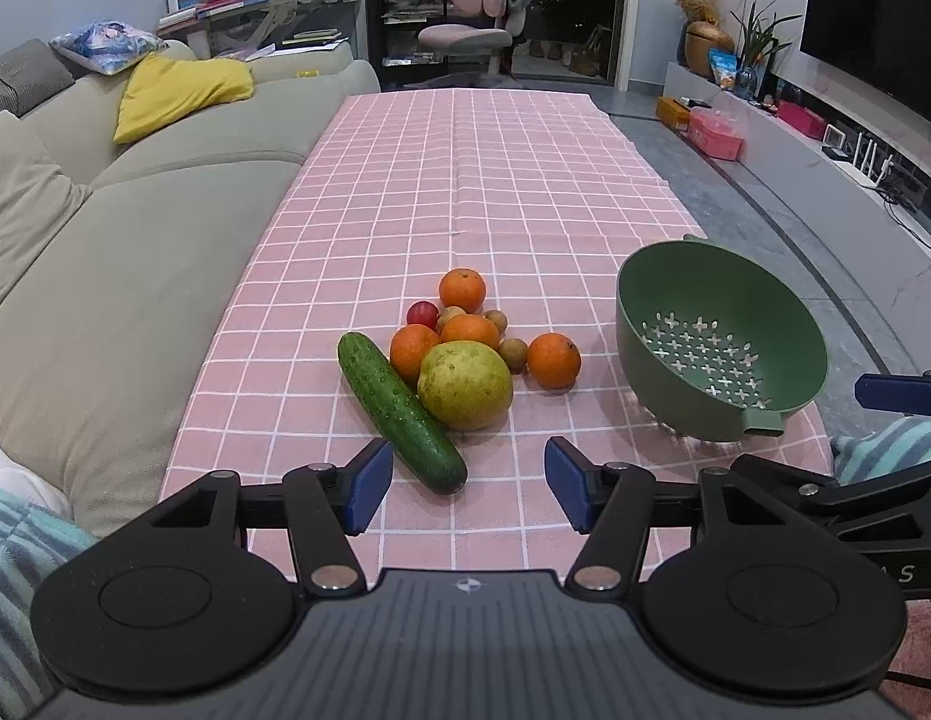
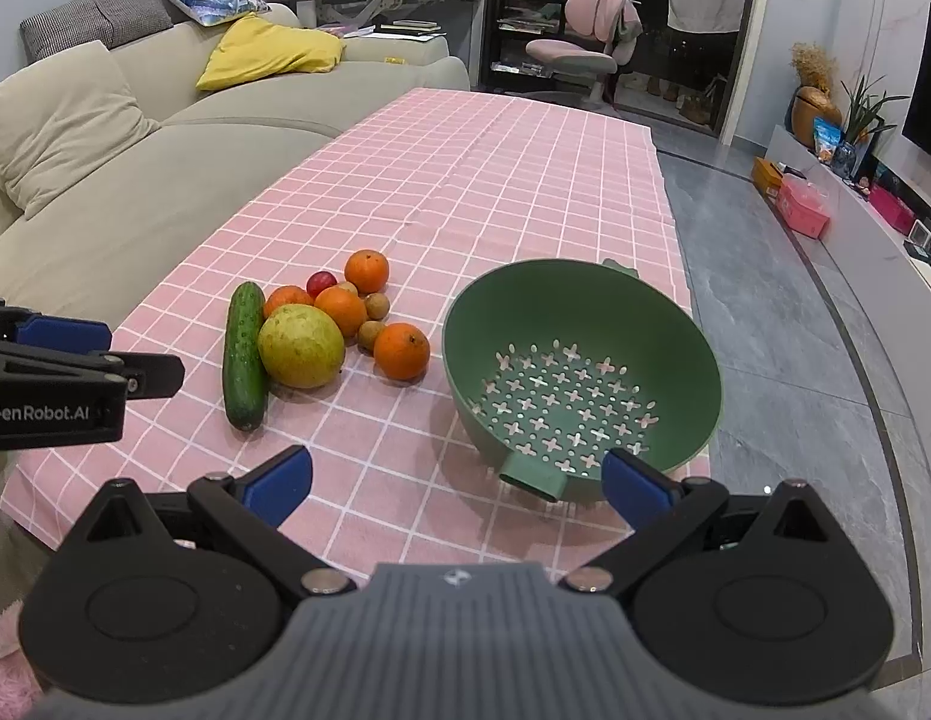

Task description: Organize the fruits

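Observation:
A pile of produce lies on the pink checked tablecloth (image 1: pixel 465 180): a cucumber (image 1: pixel 399 411), a big yellow-green fruit (image 1: pixel 465 384), several oranges (image 1: pixel 554 360), a small red fruit (image 1: pixel 422 313) and small brown fruits (image 1: pixel 513 354). To its right a green colander (image 1: pixel 720 348) stands tilted with nothing in it. My left gripper (image 1: pixel 468 489) is open, and the cucumber's near end lies just ahead of its gap, untouched. My right gripper (image 2: pixel 459 483) is open in front of the colander (image 2: pixel 585 360), whose handle (image 2: pixel 534 477) shows between the fingers (image 2: pixel 282 483).
A grey sofa (image 1: pixel 135 276) with a yellow cushion (image 1: pixel 177 90) runs along the table's left side. Grey floor and a low TV shelf (image 2: pixel 855 210) lie to the right. The far half of the tablecloth (image 2: pixel 495 150) is bare. A striped sleeve (image 1: pixel 891 447) shows at the right edge.

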Available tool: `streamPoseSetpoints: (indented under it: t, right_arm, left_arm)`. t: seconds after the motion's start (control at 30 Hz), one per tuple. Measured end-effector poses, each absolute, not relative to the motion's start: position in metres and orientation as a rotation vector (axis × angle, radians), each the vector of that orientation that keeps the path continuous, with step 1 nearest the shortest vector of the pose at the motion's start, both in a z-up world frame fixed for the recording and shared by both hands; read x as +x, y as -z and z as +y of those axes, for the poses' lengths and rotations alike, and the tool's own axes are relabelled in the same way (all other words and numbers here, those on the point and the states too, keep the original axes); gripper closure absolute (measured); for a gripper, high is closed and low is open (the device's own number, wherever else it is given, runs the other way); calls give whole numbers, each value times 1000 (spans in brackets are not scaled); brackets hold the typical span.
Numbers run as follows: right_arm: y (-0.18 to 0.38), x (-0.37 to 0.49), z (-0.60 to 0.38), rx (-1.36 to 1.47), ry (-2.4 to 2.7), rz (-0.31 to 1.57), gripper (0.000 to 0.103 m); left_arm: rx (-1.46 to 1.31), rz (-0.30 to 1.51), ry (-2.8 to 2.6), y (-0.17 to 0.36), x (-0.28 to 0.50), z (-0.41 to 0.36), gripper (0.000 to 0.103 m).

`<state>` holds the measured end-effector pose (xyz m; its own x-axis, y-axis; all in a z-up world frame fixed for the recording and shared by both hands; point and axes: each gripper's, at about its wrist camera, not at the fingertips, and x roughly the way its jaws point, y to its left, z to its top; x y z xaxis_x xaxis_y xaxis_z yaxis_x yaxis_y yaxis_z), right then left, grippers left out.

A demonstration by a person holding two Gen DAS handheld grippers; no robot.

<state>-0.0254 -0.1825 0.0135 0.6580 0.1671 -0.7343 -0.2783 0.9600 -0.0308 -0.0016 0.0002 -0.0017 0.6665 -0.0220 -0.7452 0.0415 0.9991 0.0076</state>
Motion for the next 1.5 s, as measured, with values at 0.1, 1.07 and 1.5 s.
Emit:
streamPoseSetpoints:
  t: [0.1, 1.07, 1.5]
  right_arm:
    - [-13, -25, -183, -146, -253, 816, 4]
    - [-10, -24, -183, -145, -248, 830, 4]
    - [-8, -24, -187, -136, -242, 833, 4]
  left_arm:
    - [24, 844, 38, 1, -1, 0, 35]
    - [69, 840, 28, 3, -1, -4, 36]
    - [71, 842, 36, 4, -1, -5, 37]
